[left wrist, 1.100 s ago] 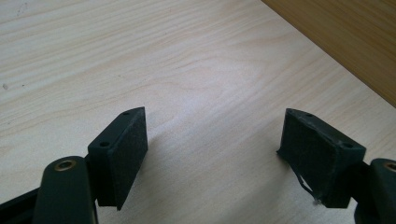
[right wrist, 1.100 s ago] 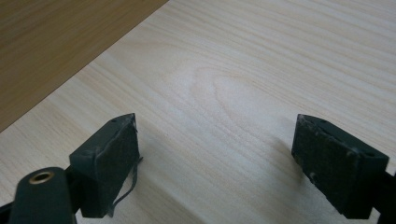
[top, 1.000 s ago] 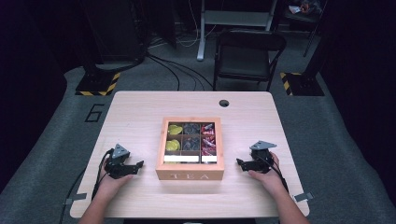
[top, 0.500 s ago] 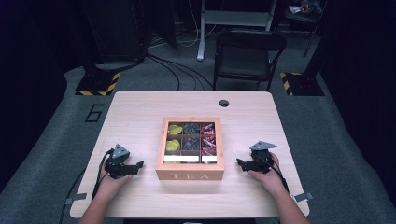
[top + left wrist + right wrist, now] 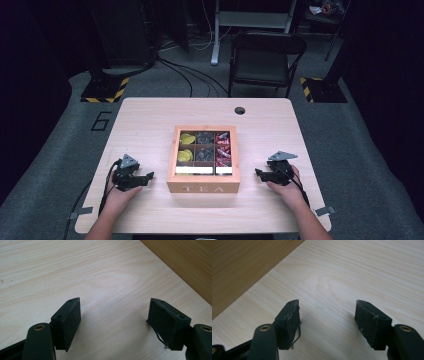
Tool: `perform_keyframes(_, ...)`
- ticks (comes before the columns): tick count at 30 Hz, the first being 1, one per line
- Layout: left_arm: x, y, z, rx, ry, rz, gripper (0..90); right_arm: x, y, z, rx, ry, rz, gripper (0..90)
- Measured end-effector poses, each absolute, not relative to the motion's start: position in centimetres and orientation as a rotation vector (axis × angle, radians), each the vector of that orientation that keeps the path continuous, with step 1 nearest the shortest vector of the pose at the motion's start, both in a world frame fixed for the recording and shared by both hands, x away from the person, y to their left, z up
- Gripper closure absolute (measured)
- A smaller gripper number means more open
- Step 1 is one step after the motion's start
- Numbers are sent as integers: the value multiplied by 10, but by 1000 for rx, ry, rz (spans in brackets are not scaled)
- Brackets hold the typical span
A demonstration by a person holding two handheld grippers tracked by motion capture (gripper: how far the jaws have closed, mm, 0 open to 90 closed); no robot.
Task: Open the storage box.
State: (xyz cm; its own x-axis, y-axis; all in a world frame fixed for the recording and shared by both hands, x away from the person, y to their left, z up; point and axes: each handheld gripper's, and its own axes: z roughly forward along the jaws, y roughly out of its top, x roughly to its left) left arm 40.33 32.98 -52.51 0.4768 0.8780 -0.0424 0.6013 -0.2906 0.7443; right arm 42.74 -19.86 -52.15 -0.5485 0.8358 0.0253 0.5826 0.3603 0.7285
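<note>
A wooden box marked TEA (image 5: pixel 203 188) sits mid-table, and I can see into its compartments: yellow sachets (image 5: pixel 186 139) at the left, dark ones (image 5: pixel 204 139) in the middle, red ones (image 5: pixel 223 143) at the right. My left gripper (image 5: pixel 148 177) rests on the table left of the box and points at it. Its jaws (image 5: pixel 115 307) are open over bare wood and have just been closing a little. On the box's other side my right gripper (image 5: pixel 259 173) also points at it. It (image 5: pixel 327 307) is open with nothing between its pads and has likewise just been narrowing.
The box's side wall (image 5: pixel 185 262) is close ahead in the left gripper view, and its other wall (image 5: pixel 242 267) in the right gripper view. The pale table (image 5: pixel 150 125) has a cable hole (image 5: pixel 239 110) near its far edge. A black chair (image 5: pixel 265 60) stands beyond.
</note>
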Motion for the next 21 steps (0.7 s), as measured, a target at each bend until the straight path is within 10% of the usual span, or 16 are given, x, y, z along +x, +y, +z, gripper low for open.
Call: perform_keyframes(21, 380, 319, -483, 1944, 1146, 448, 347, 399, -182, -485, 1082, 2276, 1129, 471)
